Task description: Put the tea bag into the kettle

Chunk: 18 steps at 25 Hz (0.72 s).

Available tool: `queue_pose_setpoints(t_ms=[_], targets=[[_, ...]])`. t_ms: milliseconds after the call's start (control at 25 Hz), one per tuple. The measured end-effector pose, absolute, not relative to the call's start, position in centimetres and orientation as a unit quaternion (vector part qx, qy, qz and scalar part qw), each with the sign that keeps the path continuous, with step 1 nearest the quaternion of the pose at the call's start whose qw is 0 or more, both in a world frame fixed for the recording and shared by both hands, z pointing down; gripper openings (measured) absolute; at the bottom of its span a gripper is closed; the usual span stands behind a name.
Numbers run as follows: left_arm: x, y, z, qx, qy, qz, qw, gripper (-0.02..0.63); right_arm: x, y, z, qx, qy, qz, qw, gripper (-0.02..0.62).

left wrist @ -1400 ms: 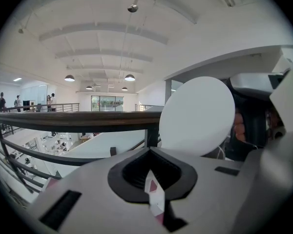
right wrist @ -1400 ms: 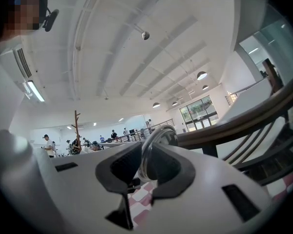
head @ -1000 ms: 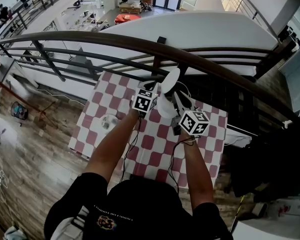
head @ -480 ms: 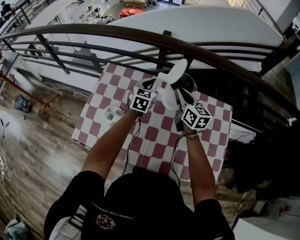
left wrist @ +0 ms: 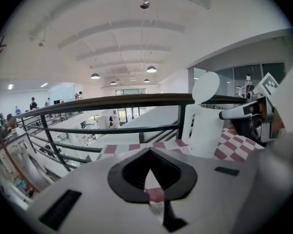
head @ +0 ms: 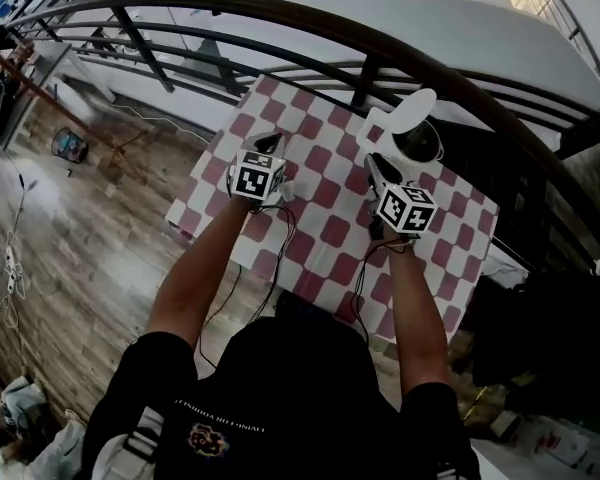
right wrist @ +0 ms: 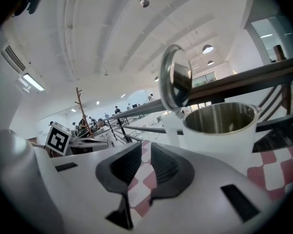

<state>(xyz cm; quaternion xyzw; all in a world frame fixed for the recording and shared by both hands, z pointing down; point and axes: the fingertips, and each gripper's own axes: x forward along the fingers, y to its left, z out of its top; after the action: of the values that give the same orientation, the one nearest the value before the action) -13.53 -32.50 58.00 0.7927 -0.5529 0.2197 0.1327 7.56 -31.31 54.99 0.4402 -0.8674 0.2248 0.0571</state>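
While left gripper (left wrist: 148, 152) sits closed and empty, right gripper (right wrist: 146, 147), ajar, faces the open kettle (right wrist: 224, 141) at one o'clock. Tea bag unseen.

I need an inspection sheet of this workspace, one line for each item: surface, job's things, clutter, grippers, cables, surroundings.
Surface: table under a red-and-white checked cloth.
Job's things: white kettle at the far right, lid up; tea bag not seen.
Clutter: nothing seen.
Grippers: left gripper over the cloth's left part, jaw tips together, nothing seen held; right gripper facing the kettle, jaws apart, empty.
Cables: black cables run back from both grippers.
Surroundings: dark railing behind the table; wooden floor below; distant people.
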Motion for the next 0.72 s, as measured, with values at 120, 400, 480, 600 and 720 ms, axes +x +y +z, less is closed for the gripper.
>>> queue_pose_setpoints(t_ms=[120, 400, 480, 600, 720], targets=[[-17.3, -30.7, 59.2, 0.772, -0.577, 0.218, 0.154, -0.002, 4.2, -30.9, 56.3, 0.412, -0.878, 0.231, 0.078, 0.061], [-22.8, -26.6, 61.3, 0.742, -0.608, 0.214, 0.185, -0.002, -3.1, -29.8, 58.3, 0.355, -0.898, 0.232, 0.118, 0.061], [-24.2, -25.5, 61.9, 0.732, -0.618, 0.213, 0.194, -0.002, -4.8, -29.4, 58.9, 0.340, -0.903, 0.231, 0.128, 0.061], [-26.0, -24.0, 62.7, 0.719, -0.630, 0.213, 0.203, -0.002, -7.1, -28.6, 59.8, 0.320, -0.907, 0.233, 0.142, 0.061], [-27.4, -22.6, 63.5, 0.705, -0.642, 0.211, 0.216, -0.002, -9.2, -27.8, 60.8, 0.296, -0.912, 0.235, 0.157, 0.061]])
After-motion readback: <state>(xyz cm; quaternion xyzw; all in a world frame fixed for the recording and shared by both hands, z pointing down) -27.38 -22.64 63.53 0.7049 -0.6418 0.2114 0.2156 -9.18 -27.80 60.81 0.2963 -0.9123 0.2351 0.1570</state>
